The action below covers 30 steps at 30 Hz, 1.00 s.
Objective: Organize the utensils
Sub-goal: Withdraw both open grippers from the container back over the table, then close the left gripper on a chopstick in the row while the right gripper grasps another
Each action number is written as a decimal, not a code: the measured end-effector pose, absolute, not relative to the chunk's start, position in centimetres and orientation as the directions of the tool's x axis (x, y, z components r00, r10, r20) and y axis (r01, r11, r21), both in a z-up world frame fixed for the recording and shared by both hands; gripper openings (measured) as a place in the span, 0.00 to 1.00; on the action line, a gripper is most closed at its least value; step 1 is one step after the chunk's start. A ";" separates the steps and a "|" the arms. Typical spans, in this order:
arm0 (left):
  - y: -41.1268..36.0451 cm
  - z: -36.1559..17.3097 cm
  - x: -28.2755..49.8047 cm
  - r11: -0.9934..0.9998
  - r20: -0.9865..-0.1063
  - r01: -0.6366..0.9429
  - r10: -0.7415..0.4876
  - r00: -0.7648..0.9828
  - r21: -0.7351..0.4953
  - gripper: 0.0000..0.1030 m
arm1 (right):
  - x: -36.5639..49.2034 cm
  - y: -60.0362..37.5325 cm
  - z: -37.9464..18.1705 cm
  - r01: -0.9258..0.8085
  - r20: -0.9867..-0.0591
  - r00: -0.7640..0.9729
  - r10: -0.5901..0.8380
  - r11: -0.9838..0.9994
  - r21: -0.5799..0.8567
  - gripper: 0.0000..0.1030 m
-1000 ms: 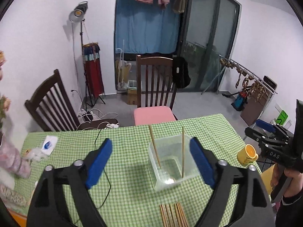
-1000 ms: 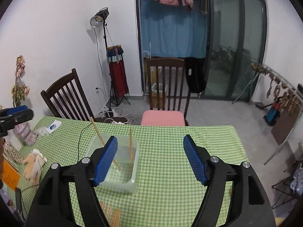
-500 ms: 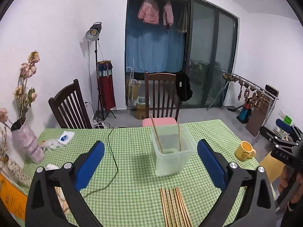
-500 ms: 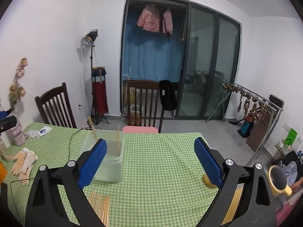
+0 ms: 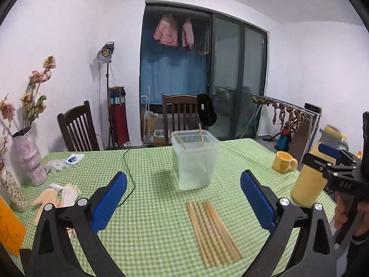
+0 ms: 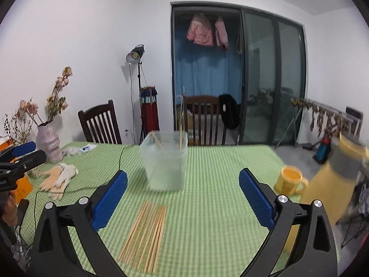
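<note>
1. Landmark: clear bin (image 5: 195,160) at mid tabletop (image 5: 147,226), green check cloth.
2. Left tool (image 5: 183,204): jaws spread wide, nothing between the pads, holding nothing. It hangs above the near side of the tabletop, short of the bin.
3. Right tool (image 6: 182,202): jaws opening, almost fully wide, nothing between the pads. Also above the near side, short of the bin.
4. Two chopsticks (image 5: 201,135) stand tilted inside the bin, tips above the rim.
5. Loose chopstick bundle (image 5: 213,228) lies flat on the cloth just in front of the bin, roughly side by side. In the left view it sits between the left tool's pads, but below them and untouched.
6. Yellow mug (image 5: 283,162) to the right of the bin, well apart, near the tabletop edge.
7. Yellow cylinder (image 5: 306,183) nearer than the mug, also right of the bin; blurred in the right view.
8. Gloves (image 5: 58,194) left of the bin on the cloth; vase (image 5: 27,159) with dried flowers further left, at the edge.
9. Black cable (image 5: 129,177) runs across the cloth left of the bin.
10. Chair (image 5: 182,115) behind the bin, at the far side.
</note>
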<state>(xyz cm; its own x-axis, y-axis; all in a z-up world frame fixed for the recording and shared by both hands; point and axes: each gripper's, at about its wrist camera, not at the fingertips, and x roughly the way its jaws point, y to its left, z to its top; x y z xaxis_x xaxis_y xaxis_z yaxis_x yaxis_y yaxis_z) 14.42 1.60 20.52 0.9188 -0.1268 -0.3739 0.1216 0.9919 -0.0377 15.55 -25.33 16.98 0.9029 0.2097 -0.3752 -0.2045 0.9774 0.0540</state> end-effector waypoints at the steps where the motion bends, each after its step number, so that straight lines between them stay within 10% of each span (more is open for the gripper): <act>1: 1.9 19.6 13.9 0.993 -0.373 0.113 -0.119 0.920 -0.038 0.93 | 15.2 -25.4 16.2 -0.202 -0.375 0.903 0.211 0.977 0.064 0.91; 28: 1.1 -1.4 12.3 0.993 -0.626 0.114 -0.093 0.774 -0.008 0.92 | 12.1 -21.9 -2.5 -0.173 -0.637 0.752 0.169 0.983 0.056 0.90; 30: 0.5 -2.0 13.4 0.992 -0.649 0.128 -0.100 0.754 -0.004 0.91 | 13.2 -21.7 -2.8 -0.180 -0.658 0.734 0.172 0.982 0.056 0.79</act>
